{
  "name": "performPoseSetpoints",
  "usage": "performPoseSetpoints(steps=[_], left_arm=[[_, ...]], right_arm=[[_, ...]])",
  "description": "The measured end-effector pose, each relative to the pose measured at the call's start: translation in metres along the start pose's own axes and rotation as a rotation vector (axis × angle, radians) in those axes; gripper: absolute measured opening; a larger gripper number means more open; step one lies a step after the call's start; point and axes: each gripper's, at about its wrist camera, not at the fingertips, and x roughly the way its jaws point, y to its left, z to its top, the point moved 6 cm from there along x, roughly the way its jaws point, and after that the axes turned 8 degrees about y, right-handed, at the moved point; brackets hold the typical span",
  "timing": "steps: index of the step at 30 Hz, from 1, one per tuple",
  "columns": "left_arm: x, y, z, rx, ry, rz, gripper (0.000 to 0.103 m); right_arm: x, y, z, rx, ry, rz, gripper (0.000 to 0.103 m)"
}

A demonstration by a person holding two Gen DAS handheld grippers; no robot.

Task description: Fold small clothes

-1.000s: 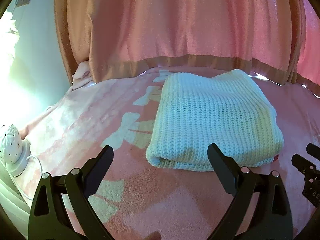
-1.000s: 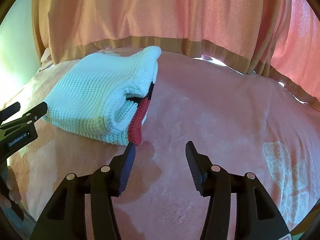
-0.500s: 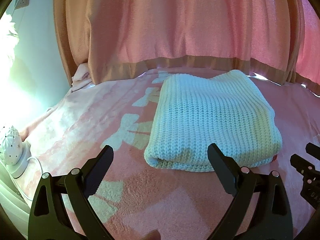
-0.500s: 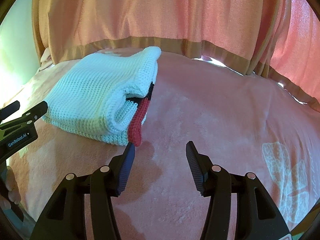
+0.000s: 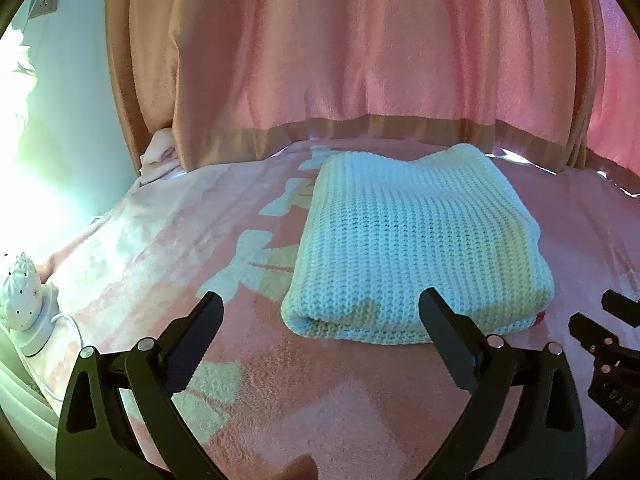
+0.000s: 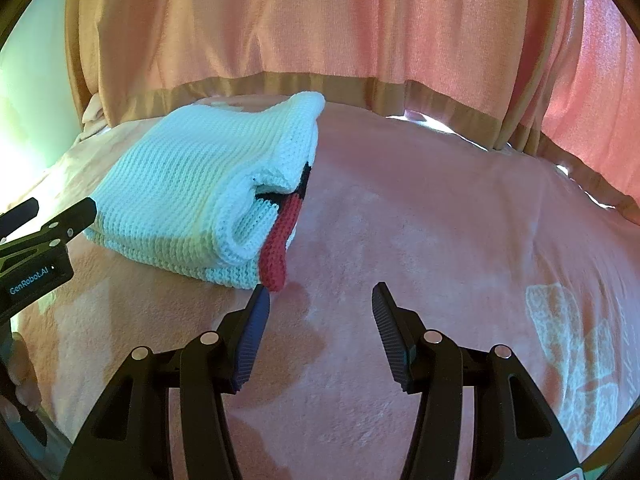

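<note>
A white knitted garment point(image 5: 416, 240) lies folded into a thick rectangle on the pink bed cover point(image 5: 280, 392). In the right wrist view the same white garment point(image 6: 192, 184) shows its open side, where a red knit strip point(image 6: 280, 240) and a black edge stick out. My left gripper point(image 5: 320, 304) hovers open just in front of the fold's near edge, nothing between its fingers. My right gripper point(image 6: 320, 296) is open over bare cover, its left fingertip close beside the red strip's end, apart from it.
Pink curtains point(image 5: 360, 48) hang along the far side of the bed. A white lamp with a cord point(image 5: 24, 300) stands at the left edge. The right gripper's tips point(image 5: 600, 332) show at the right of the left wrist view, the left gripper point(image 6: 44, 236) at the left of the other.
</note>
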Motion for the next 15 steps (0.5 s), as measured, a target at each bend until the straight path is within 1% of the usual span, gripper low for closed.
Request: performPoseSetpoints(steps=[4, 8, 10, 12, 13, 15], left_arm=[[0.0014, -0.0006, -0.0001, -0.002, 0.014, -0.005, 0.098], [0.0015, -0.0026, 0.0004, 0.006, 0.018, -0.031, 0.098], [-0.0006, -0.0039, -0.0009, 0.013, 0.000, -0.032, 0.098], [-0.0043, -0.0041, -0.0029, 0.016, -0.030, -0.003, 0.098], [-0.0049, -0.0049, -0.0034, 0.024, -0.041, -0.004, 0.098], [-0.0030, -0.0051, -0.0040, 0.025, -0.031, -0.001, 0.098]], right_arm=[[0.0006, 0.0003, 0.0001, -0.004, 0.001, 0.000, 0.052], [0.0011, 0.0024, -0.0001, -0.005, 0.001, 0.002, 0.052], [0.0011, 0.0034, -0.0007, -0.006, 0.002, 0.003, 0.052], [0.0017, 0.0046, -0.0011, -0.009, 0.004, 0.005, 0.052], [0.0019, 0.0052, -0.0012, -0.010, 0.004, 0.004, 0.052], [0.0021, 0.0055, -0.0007, -0.011, 0.004, 0.005, 0.052]])
